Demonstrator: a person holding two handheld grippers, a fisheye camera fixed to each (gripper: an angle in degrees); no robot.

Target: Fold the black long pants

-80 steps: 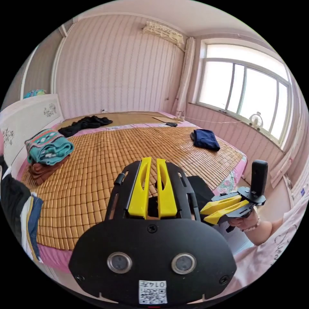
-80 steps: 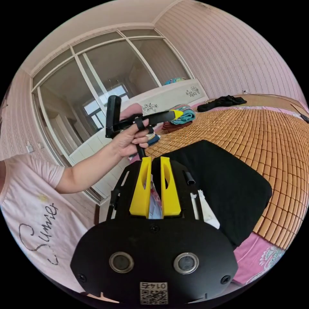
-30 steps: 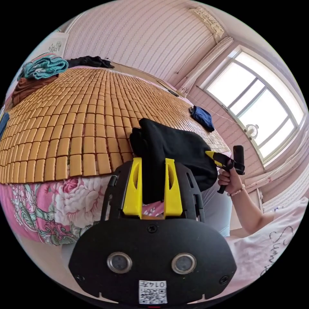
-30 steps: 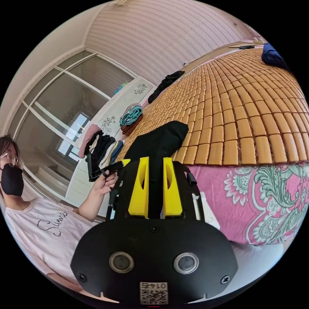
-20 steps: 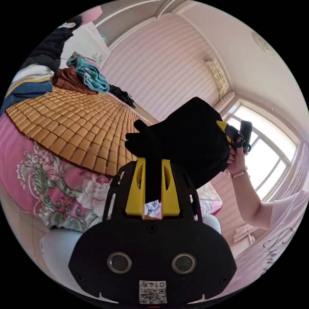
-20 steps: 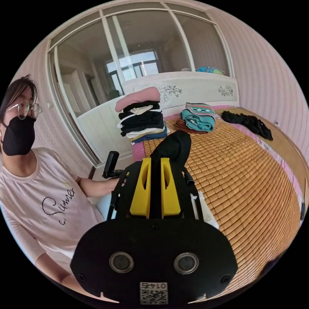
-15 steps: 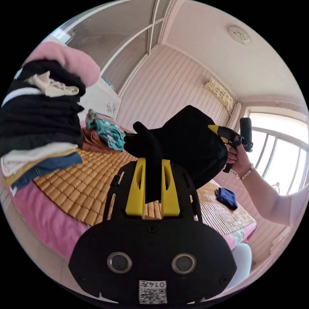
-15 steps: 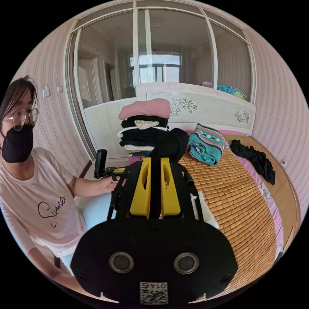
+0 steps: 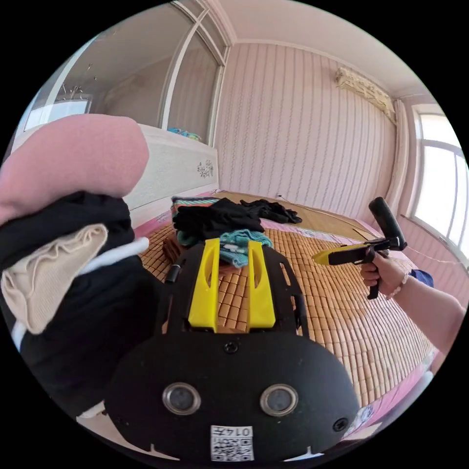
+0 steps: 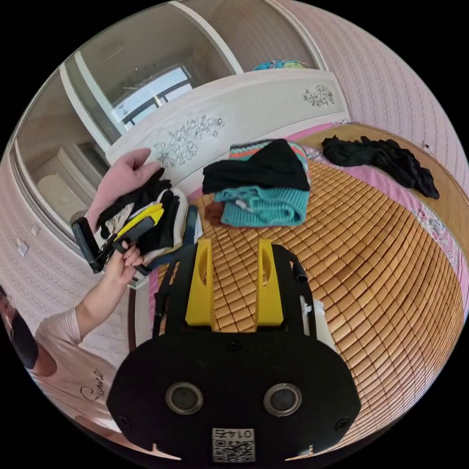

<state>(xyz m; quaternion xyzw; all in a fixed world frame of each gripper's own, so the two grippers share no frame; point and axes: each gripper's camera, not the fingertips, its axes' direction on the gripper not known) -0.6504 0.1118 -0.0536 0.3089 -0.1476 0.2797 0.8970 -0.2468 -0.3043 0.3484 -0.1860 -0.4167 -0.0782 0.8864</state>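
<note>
Both claws have let go: the folded black pants now lie on the teal sweater. Left claw and right claw are open and empty. Pull back slowly so the pile stays neat.

Brown garment mostly hidden under teal knit (colour barely shows).

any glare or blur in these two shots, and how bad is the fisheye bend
Left gripper view: window blown out white, clothes stack looms close and soft. Right gripper view: even light, sharp; bamboo mat rows bow strongly toward the rim, headboard curves too.
</note>
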